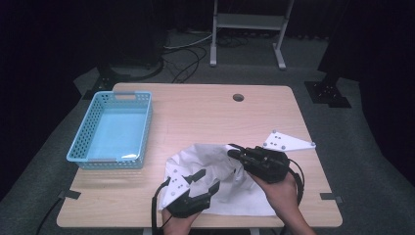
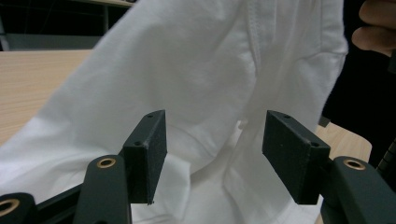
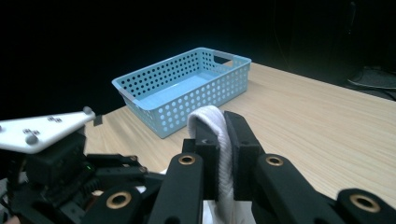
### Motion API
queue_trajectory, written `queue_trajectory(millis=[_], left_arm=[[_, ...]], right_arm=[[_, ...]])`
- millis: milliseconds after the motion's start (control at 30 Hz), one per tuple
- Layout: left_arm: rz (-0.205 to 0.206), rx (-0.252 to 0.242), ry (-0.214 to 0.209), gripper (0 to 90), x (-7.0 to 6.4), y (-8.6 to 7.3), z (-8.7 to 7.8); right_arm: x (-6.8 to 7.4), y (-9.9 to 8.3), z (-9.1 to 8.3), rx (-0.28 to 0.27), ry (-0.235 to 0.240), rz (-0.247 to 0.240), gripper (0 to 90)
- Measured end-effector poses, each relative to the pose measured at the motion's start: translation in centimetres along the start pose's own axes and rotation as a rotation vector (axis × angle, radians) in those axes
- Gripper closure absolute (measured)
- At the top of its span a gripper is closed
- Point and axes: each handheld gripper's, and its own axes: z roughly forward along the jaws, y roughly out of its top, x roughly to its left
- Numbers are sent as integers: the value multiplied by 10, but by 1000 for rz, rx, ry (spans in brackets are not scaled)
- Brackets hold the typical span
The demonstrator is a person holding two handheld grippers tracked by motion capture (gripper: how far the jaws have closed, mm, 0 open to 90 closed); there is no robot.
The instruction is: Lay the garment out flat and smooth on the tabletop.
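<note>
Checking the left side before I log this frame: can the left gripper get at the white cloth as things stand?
Probably yes. The left gripper has its jaws open with the white cloth right ahead of them and nothing between. The right gripper, already shut on a fold, holds the cloth raised before it.

The high view looks forward and down from above the near edge of the light wooden table, far enough off to take in its whole top, with the perforated light-blue plastic basket at 10 o'clock. The left gripper view sits low and very close to the crumpled white cloth, facing it along its own jaws. The right gripper view looks low across the tabletop toward the same basket, at 12 o'clock there; both also share the cloth.
</note>
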Motion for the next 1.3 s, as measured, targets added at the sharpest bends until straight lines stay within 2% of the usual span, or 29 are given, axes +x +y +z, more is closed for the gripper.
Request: queue_trajectory(millis=[100,300,333,400,433,567,700,767,900,1133,1300], left_arm=[[12,12,-4,398,-5,0,10],[52,45,31,395,-13,-2,25],[71,56,59,401,-14,-3,30],[82,72,84,424,-15,-4,35],[87,81,89,441,-14,-5,38],[98,95,109,614,-11,-4,41],[85,70,116,828,-5,-3,32],[64,50,120,864,0,0,24],[24,0,128,875,12,6,4],[-18,-73,153,881,29,19,-27],[-15,-97,157,884,34,30,-37]], right_arm=[[1,1,0,-3,1,4,846],[1,3,-4,-14,2,5,846],[1,4,-5,-16,3,6,846],[1,5,-6,-18,7,6,846],[2,5,-6,-21,9,6,846],[0,4,-9,-23,9,4,845],[-4,0,-12,-24,3,12,846],[-6,-3,-14,-21,-3,18,845],[-12,-11,-17,-13,-14,24,846],[-18,-28,-17,-9,-30,46,845],[-20,-36,-15,-7,-45,45,846]])
